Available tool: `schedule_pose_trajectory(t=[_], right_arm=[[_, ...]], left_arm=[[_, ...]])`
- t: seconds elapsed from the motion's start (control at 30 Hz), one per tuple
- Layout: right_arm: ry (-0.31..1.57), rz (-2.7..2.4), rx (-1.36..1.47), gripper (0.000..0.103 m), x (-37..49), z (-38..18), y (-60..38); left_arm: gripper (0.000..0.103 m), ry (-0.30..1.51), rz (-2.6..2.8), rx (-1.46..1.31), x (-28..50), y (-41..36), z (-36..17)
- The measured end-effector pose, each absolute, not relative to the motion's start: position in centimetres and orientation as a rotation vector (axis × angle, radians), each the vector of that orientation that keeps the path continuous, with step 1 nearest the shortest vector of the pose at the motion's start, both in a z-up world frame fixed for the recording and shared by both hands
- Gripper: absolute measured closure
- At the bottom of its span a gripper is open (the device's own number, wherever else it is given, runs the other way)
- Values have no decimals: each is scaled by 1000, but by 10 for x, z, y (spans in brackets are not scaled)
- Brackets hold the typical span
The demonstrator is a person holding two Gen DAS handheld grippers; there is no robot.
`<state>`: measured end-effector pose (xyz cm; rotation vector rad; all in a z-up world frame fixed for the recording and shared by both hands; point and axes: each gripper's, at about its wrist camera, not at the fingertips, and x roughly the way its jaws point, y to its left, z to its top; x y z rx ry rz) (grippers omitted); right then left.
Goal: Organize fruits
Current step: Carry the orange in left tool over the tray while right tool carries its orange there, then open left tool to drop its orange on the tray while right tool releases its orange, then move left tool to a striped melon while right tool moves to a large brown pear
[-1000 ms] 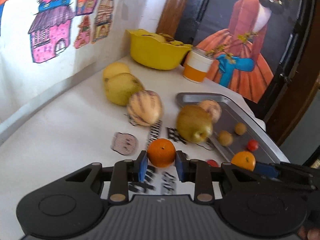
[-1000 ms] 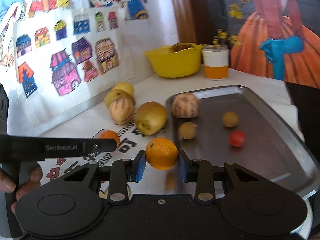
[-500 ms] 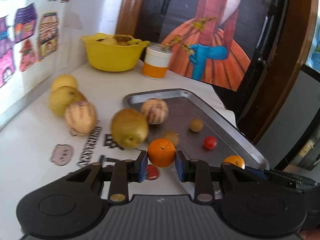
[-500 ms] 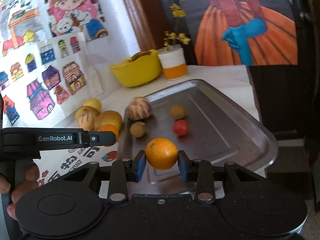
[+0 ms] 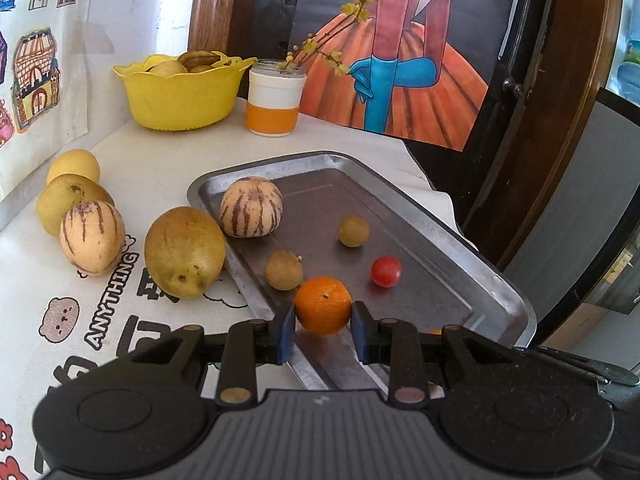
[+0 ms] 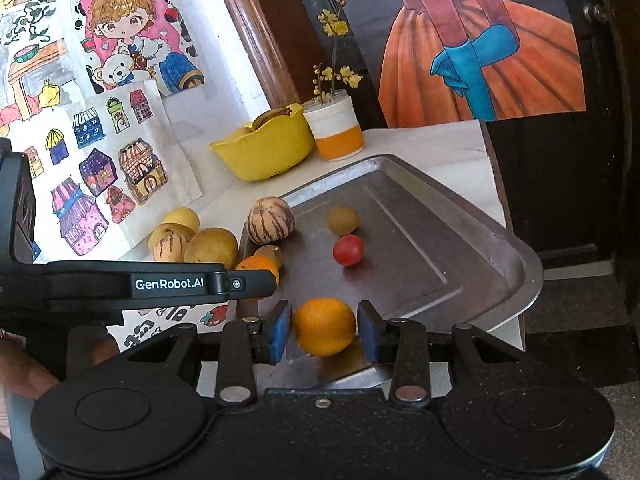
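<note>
We see white table with printed cloth, metal tray at its edge; drawings on wall, dark door behind. Yellow bowl and jar at back. Left view alone shows "ANYTHING" print; right view alone shows left gripper from side, beside tray. Left gripper clamps orange over tray's near edge. Right gripper opening, second orange between pads, touching left pad, gap at right
</note>
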<state>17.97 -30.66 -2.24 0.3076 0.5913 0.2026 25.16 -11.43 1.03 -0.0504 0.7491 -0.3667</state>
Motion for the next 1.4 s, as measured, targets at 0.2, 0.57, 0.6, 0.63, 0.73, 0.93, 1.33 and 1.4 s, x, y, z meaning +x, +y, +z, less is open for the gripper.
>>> schedule_pose_trajectory(t=[0.2, 0.57, 0.6, 0.63, 0.73, 0.93, 1.33, 1.4], right_arm=[[566, 172, 275, 46, 169, -18, -305], [489, 132, 182, 6, 124, 18, -297], [482, 131, 173, 4, 118, 24, -296], [478, 134, 164, 3, 112, 29, -295], [481, 167, 139, 1, 89, 46, -293], [549, 260, 68, 1, 41, 83, -297], [545, 422, -107, 1, 17, 237, -254], [539, 447, -104, 1, 37, 266, -239]], left_arm=[[70, 757, -365, -62, 254, -113, 11], [30, 699, -333, -160, 229, -90, 26], [27, 681, -326, -171, 223, -86, 30], [21, 667, -316, -176, 217, -83, 33], [14, 633, -277, -191, 194, -70, 45], [1, 542, -231, -168, 133, -31, 79], [1, 626, -241, -140, 53, 42, 168], [0, 609, -234, -151, 52, 50, 191]])
